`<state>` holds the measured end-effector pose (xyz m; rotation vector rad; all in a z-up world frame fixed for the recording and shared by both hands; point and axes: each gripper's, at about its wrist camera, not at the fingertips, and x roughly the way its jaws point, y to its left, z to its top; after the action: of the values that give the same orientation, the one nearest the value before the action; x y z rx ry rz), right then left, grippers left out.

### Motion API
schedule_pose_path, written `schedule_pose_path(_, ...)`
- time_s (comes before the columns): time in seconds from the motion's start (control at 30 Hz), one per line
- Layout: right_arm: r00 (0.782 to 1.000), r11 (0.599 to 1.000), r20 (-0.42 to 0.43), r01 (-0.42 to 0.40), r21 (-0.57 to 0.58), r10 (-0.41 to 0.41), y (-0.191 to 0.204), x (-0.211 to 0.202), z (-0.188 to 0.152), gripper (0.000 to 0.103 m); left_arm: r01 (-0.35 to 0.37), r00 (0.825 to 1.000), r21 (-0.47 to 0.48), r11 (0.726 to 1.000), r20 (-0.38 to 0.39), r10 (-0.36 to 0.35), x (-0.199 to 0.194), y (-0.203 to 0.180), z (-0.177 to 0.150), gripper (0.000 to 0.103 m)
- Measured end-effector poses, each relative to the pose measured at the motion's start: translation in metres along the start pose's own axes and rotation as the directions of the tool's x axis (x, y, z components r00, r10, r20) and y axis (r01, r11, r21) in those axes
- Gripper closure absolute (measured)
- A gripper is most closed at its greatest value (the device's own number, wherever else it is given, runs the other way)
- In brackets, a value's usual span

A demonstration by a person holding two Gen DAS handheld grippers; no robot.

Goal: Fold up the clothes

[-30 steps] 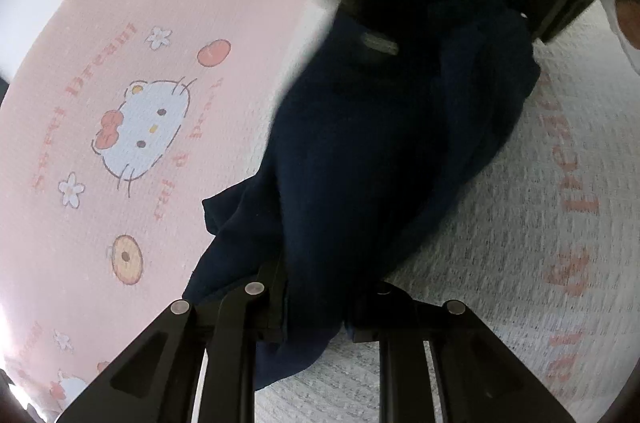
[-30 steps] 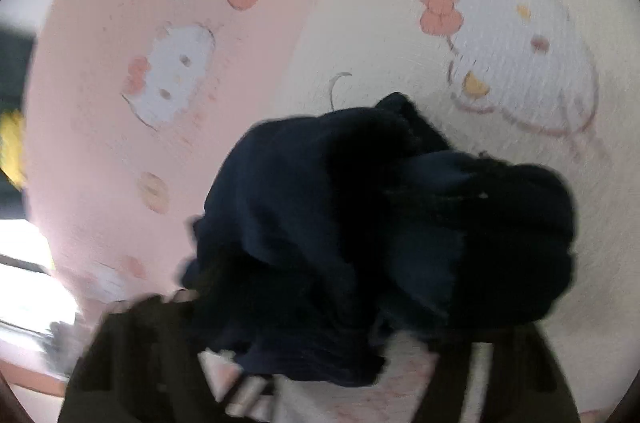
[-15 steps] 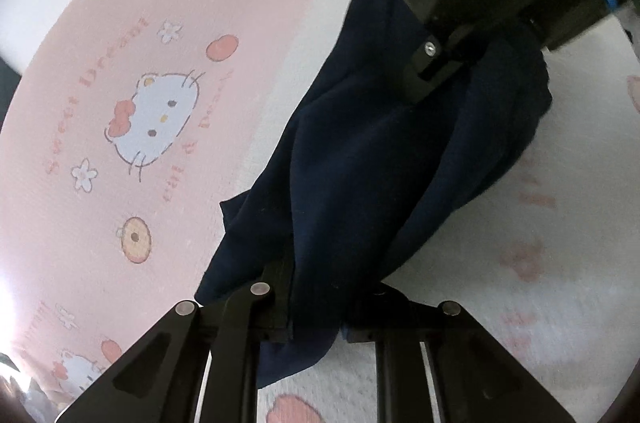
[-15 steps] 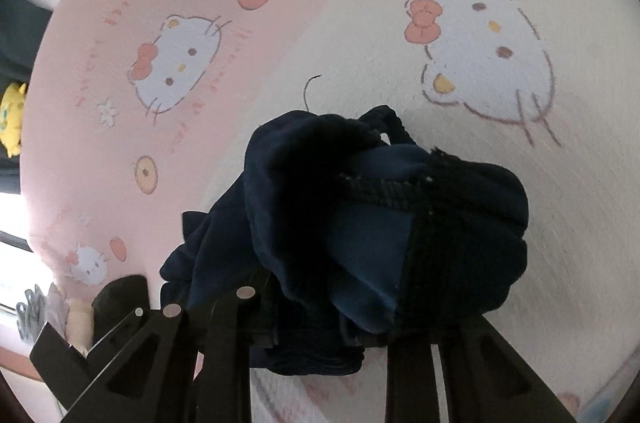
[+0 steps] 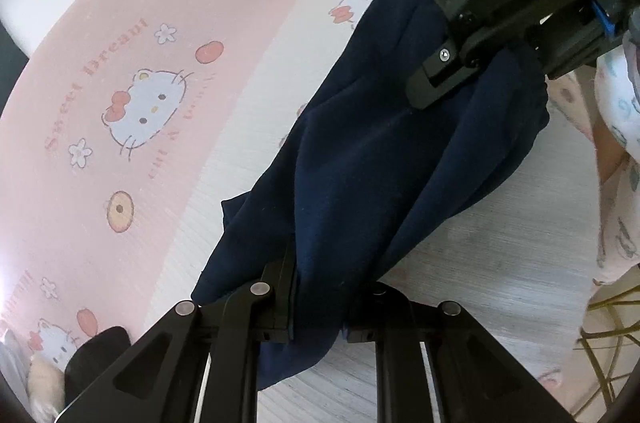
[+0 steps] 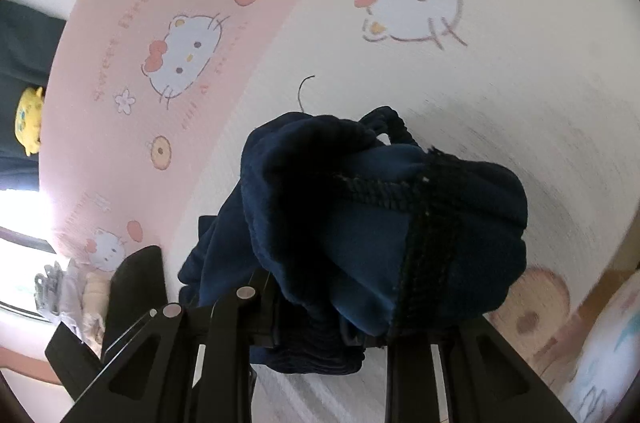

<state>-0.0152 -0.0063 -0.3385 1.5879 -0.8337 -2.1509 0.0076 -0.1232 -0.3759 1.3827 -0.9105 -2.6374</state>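
Both tools clamped on the navy garment (image 5: 360,159): left tool (image 5: 318,307) grips its 6 o'clock end, right tool (image 5: 500,35) its 1 o'clock end, cloth slung between them above the cartoon-print bedsheet (image 5: 132,95).

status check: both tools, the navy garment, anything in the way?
Left tool shut on navy garment. Right tool shut on its other end, fabric bunched. Garment hangs between them over the cartoon-cat bedsheet. Nothing in the way.
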Motion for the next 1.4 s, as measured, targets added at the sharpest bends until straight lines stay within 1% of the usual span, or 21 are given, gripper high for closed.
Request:
schedule_pose_path(0.1,1.0,1.0,0.006,-0.005,0.004,0.005,-0.005,-0.002,-0.004,0.079,0.005,1.0,-0.021,1.0,0.003,-0.005,0.003,0.001,-0.001,0.09)
schedule_pose_path(0.17,1.0,1.0,0.01,-0.008,0.006,0.008,-0.008,-0.004,-0.007,0.079,0.01,1.0,-0.048,0.999,0.005,-0.01,0.002,0.002,-0.002,0.088)
schedule_pose_path(0.23,1.0,1.0,0.013,-0.016,0.013,0.015,-0.012,-0.005,-0.009,0.079,0.034,0.999,-0.081,0.996,-0.006,-0.035,0.001,0.003,-0.002,0.087)
schedule_pose_path(0.3,0.999,0.999,0.009,-0.038,0.036,0.038,-0.017,-0.007,-0.01,0.076,0.058,0.998,-0.11,0.992,-0.025,-0.061,-0.004,0.002,-0.004,0.085)
schedule_pose_path(0.37,0.998,0.997,0.016,-0.058,0.049,0.057,-0.021,-0.009,-0.011,0.075,0.071,0.997,-0.121,0.99,-0.013,-0.073,-0.011,0.004,-0.004,0.082)
schedule_pose_path(0.4,0.997,0.996,0.023,-0.068,0.055,0.067,-0.022,-0.01,-0.011,0.073,0.063,0.998,-0.126,0.99,-0.017,-0.066,-0.014,0.005,-0.004,0.073)
schedule_pose_path(0.43,0.997,0.995,0.03,-0.079,0.06,0.077,-0.023,-0.011,-0.012,0.069,0.048,0.998,-0.134,0.99,-0.024,-0.052,-0.018,0.007,-0.005,0.058)
schedule_pose_path(0.47,0.996,0.994,0.033,-0.088,0.068,0.086,-0.024,-0.011,-0.011,0.066,0.032,0.999,-0.141,0.989,-0.032,-0.037,-0.022,0.009,-0.006,0.047)
schedule_pose_path(0.5,0.995,0.992,0.025,-0.094,0.08,0.092,-0.022,-0.008,-0.008,0.062,0.024,0.999,-0.152,0.988,-0.024,-0.028,-0.023,0.014,-0.007,0.038)
schedule_pose_path(0.53,0.995,0.99,0.022,-0.101,0.095,0.099,-0.022,-0.007,-0.007,0.051,0.016,1.0,-0.164,0.986,-0.013,-0.019,-0.024,0.018,-0.007,0.038)
schedule_pose_path(0.57,0.993,0.986,0.03,-0.117,0.116,0.114,-0.026,-0.01,-0.008,0.044,0.017,1.0,-0.18,0.984,-0.01,-0.019,-0.028,0.022,-0.009,0.038)
schedule_pose_path(0.6,0.99,0.982,0.039,-0.137,0.133,0.132,-0.028,-0.013,-0.01,0.042,0.019,1.0,-0.197,0.98,-0.013,-0.022,-0.032,0.023,-0.012,0.038)
schedule_pose_path(0.7,0.988,0.973,0.058,-0.152,0.175,0.144,-0.036,-0.022,-0.015,0.041,0.022,0.999,-0.237,0.971,-0.018,-0.027,-0.042,0.029,-0.017,0.038)
schedule_pose_path(0.87,0.984,0.954,0.09,-0.171,0.247,0.154,-0.049,-0.034,-0.02,0.039,-0.021,1.0,-0.216,0.976,-0.023,0.017,-0.044,0.037,-0.011,0.038)
schedule_pose_path(0.97,0.976,0.933,0.106,-0.211,0.291,0.188,-0.057,-0.041,-0.024,0.035,-0.04,0.999,-0.189,0.981,-0.017,0.037,-0.054,0.04,-0.005,0.038)
schedule_pose_path(1.03,0.975,0.927,0.103,-0.218,0.306,0.196,-0.057,-0.043,-0.024,0.033,-0.042,0.999,-0.183,0.982,0.002,0.043,-0.08,0.028,-0.012,0.038)
schedule_pose_path(1.2,0.965,0.902,0.109,-0.261,0.344,0.238,-0.058,-0.04,-0.022,0.033,-0.073,0.995,-0.195,0.978,0.052,0.085,-0.096,0.036,-0.002,0.038)
schedule_pose_path(1.23,0.963,0.897,0.115,-0.269,0.35,0.244,-0.058,-0.04,-0.022,0.033,-0.077,0.994,-0.208,0.975,0.055,0.091,-0.095,0.038,0.0,0.038)
schedule_pose_path(1.3,0.96,0.892,0.124,-0.278,0.356,0.25,-0.06,-0.041,-0.022,0.033,-0.069,0.995,-0.265,0.962,0.049,0.085,-0.091,0.046,0.004,0.039)
schedule_pose_path(1.33,0.96,0.892,0.126,-0.278,0.357,0.249,-0.06,-0.041,-0.022,0.033,-0.046,0.997,-0.306,0.951,0.045,0.063,-0.088,0.051,0.006,0.039)
schedule_pose_path(1.4,0.962,0.892,0.123,-0.274,0.36,0.246,-0.065,-0.044,-0.024,0.033,0.022,0.999,-0.397,0.917,0.046,-0.004,-0.082,0.063,0.009,0.039)
